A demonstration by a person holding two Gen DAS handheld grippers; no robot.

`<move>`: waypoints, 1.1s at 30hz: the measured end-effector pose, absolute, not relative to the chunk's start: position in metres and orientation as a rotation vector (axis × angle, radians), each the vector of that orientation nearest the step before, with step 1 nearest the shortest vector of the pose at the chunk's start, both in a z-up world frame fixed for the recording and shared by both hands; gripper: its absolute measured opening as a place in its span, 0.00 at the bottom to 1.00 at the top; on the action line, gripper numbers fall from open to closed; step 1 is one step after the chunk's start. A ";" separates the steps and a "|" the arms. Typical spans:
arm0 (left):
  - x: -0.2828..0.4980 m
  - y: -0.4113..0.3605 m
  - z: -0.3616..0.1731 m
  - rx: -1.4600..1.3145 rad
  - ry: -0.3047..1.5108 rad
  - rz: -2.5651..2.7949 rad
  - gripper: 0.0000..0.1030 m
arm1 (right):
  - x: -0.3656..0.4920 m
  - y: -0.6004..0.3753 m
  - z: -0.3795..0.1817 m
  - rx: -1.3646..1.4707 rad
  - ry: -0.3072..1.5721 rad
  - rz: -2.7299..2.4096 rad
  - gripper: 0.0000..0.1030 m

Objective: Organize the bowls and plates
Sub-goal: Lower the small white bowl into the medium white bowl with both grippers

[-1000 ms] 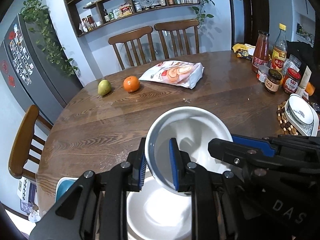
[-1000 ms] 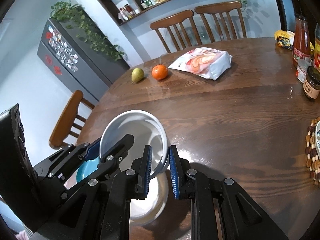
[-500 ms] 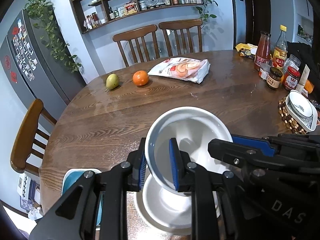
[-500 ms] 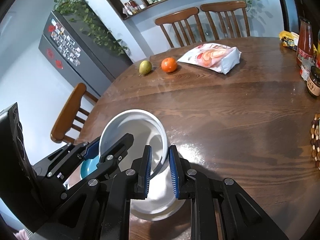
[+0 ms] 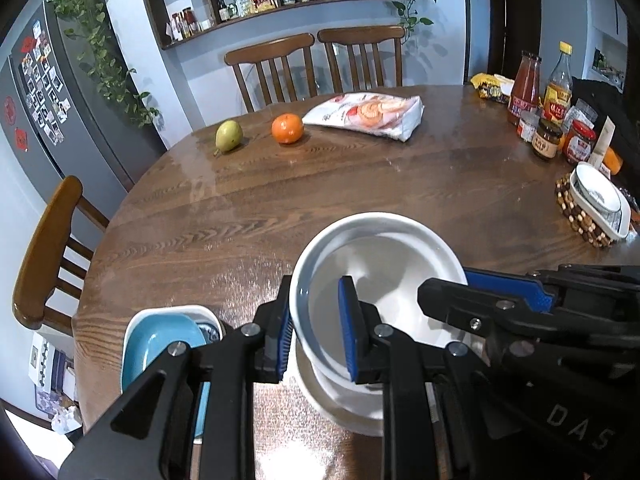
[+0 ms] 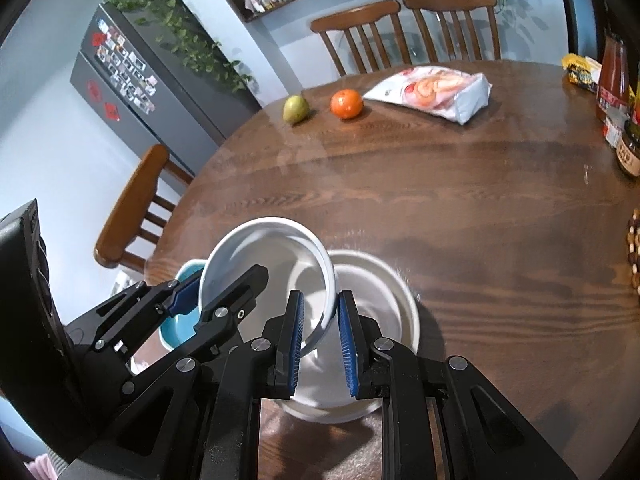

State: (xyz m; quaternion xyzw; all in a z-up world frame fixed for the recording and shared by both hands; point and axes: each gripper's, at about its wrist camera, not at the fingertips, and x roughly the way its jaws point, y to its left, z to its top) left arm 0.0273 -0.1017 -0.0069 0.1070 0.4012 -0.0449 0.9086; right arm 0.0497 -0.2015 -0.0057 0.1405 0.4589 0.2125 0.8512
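A white bowl (image 5: 380, 272) hangs tilted above the table, held at its rim from both sides. My left gripper (image 5: 316, 300) is shut on its left rim, and my right gripper (image 5: 452, 284) is shut on the right rim. In the right wrist view the same bowl (image 6: 272, 256) sits between my right gripper (image 6: 320, 312) and my left gripper (image 6: 226, 280). Under it on the table stands a white deep plate (image 5: 348, 408) (image 6: 384, 292), partly hidden. To the left, a blue plate (image 5: 160, 344) (image 6: 176, 328) lies in a white dish (image 5: 172, 310) at the table edge.
On the round wooden table (image 5: 360, 184) lie a pear (image 5: 229, 135), an orange (image 5: 287, 128) and a snack bag (image 5: 368, 114) at the far side. Bottles and jars (image 5: 552, 120) crowd the right, beside a white dish on a beaded trivet (image 5: 596, 200). Chairs ring the table.
Both grippers carried the white bowl back toward the near left of the table. The deep plate beneath now shows more from under it, and the blue plate has come into view.
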 end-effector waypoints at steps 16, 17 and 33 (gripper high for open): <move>0.020 -0.103 -0.044 0.214 0.939 -0.151 0.18 | 0.039 -0.201 -0.032 0.290 1.048 0.396 0.20; 0.019 -0.104 -0.046 0.214 0.943 -0.153 0.18 | 0.038 -0.202 -0.033 0.288 1.050 0.391 0.20; 0.022 -0.103 -0.050 0.201 0.979 -0.172 0.18 | 0.039 -0.198 -0.038 0.273 1.076 0.366 0.20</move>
